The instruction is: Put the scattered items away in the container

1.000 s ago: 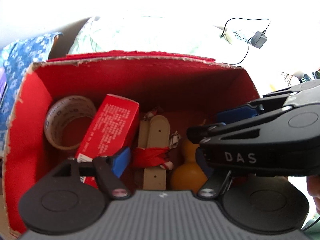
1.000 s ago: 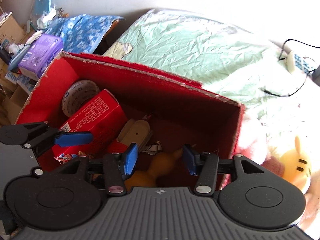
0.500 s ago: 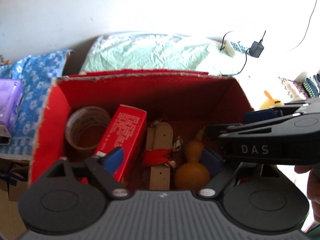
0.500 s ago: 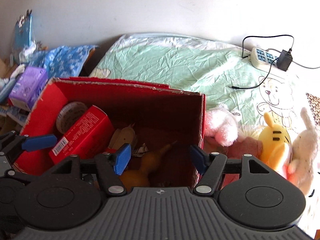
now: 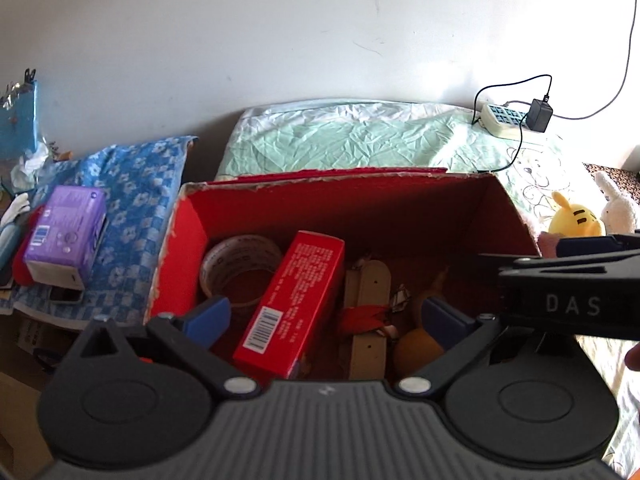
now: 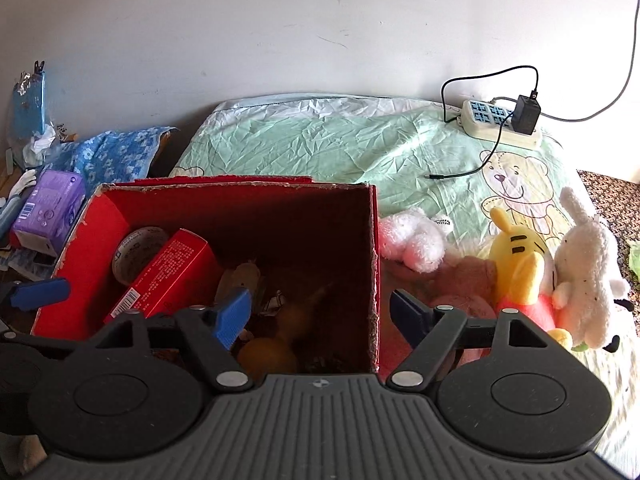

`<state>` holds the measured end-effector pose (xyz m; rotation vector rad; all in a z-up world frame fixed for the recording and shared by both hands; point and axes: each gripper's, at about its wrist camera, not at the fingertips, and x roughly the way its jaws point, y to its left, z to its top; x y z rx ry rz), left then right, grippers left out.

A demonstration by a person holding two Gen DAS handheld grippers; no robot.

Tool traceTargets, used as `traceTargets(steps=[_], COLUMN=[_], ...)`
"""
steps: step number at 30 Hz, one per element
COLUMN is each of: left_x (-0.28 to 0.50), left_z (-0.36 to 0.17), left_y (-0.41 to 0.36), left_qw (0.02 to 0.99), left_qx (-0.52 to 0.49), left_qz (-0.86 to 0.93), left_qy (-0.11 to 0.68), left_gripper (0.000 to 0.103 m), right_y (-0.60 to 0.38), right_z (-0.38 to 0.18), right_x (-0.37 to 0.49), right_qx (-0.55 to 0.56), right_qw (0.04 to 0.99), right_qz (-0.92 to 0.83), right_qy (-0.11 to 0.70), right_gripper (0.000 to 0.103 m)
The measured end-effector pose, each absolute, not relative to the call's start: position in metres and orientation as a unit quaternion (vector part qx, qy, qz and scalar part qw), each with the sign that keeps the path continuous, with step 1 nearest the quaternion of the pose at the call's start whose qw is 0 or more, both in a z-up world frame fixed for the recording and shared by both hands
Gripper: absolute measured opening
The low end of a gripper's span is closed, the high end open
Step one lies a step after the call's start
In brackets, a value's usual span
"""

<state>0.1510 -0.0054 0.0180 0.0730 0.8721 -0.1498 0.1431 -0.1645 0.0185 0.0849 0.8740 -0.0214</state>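
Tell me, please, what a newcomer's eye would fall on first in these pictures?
The big red box at the bed's near edge grabs attention first, holding a tape roll, a red carton and a yellow gourd. Next come the soft toys huddled on the green sheet just right of the box. Both tongs, left and right, hover open and empty above it.

The red box (image 5: 508, 216) is seen close from above by both wrist views; the bed (image 6: 320, 140) beyond is shared.
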Motion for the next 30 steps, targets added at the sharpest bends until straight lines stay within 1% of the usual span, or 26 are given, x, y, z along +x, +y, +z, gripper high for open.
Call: traceTargets(steps=[6,15,18,30], left_x=[0.143,0.135,0.129,0.097], left_z=[0.020,0.019,0.020,0.023], left_y=[-0.004,-0.008,-0.008,-0.008], left_qw=[0.905,0.901,0.899,0.903], left_qx=[0.038,0.054,0.058,0.043], left_qz=[-0.071,-0.046,-0.033,0.014], left_qy=[0.417,0.427,0.432,0.427], left_gripper=[0.103,0.103,0.103,0.103], right_y=[-0.165,-0.159,-0.155,-0.170], right_z=[0.018,0.024,0.028,0.030], right_x=[0.134,0.112,0.106,0.074], right_qx=[0.065,0.067,0.061,0.072], right_qw=[0.900,0.907,0.911,0.911], right_qz=[-0.006,-0.018,-0.009,0.001], right_qy=[0.431,0.415,0.408,0.407], right_gripper=[0.081,0.083,0.086,0.088])
